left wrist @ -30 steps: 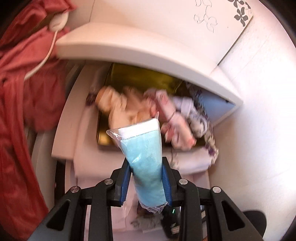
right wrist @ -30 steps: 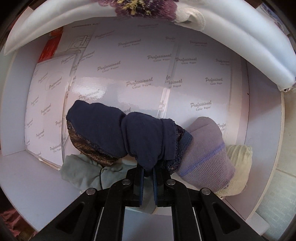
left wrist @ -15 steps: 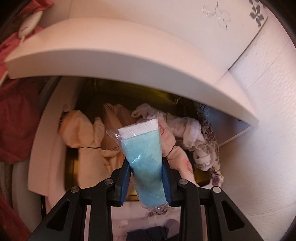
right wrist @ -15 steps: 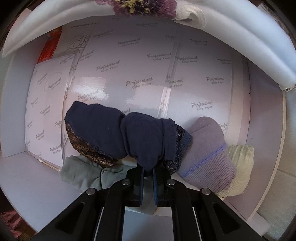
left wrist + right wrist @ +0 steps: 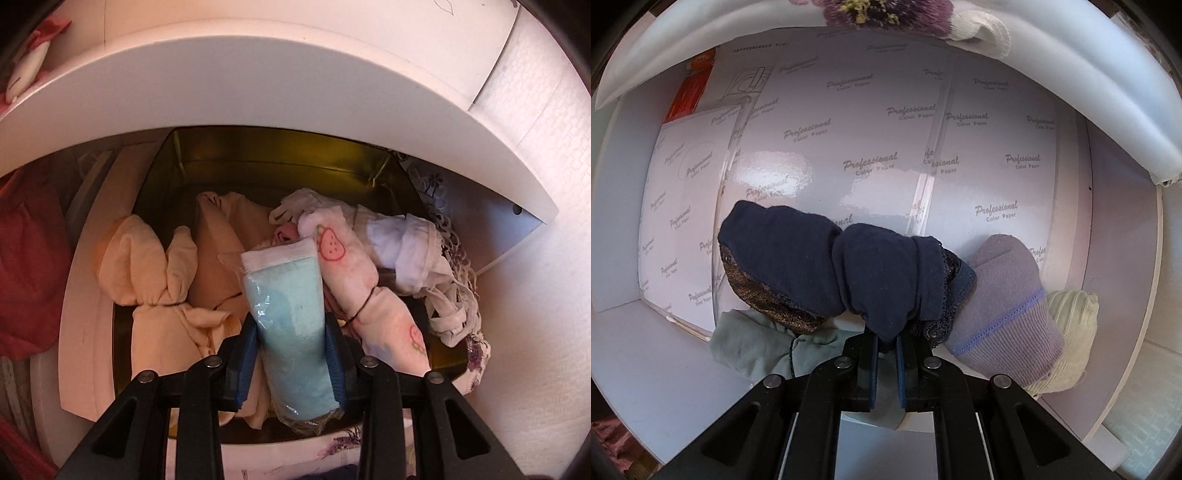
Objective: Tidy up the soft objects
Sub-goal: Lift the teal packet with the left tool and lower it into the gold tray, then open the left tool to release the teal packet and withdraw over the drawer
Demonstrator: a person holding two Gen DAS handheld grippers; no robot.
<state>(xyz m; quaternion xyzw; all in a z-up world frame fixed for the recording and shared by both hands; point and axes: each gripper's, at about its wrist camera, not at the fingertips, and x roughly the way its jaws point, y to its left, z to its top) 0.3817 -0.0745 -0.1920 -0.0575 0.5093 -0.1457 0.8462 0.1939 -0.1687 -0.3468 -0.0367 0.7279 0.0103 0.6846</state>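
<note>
Two grippers loaded, one release under way over the golden tin (image 5: 273, 166).

Left gripper (image 5: 291, 354), jaws just widening around the bagged blue cloth (image 5: 291, 317); long axis along the fingers, white end pointing into the tin; next, probably letting go between rolled bundles. Right gripper (image 5: 886, 354) clamped on navy roll (image 5: 857, 269), lying crosswise in a white compartment.
</note>
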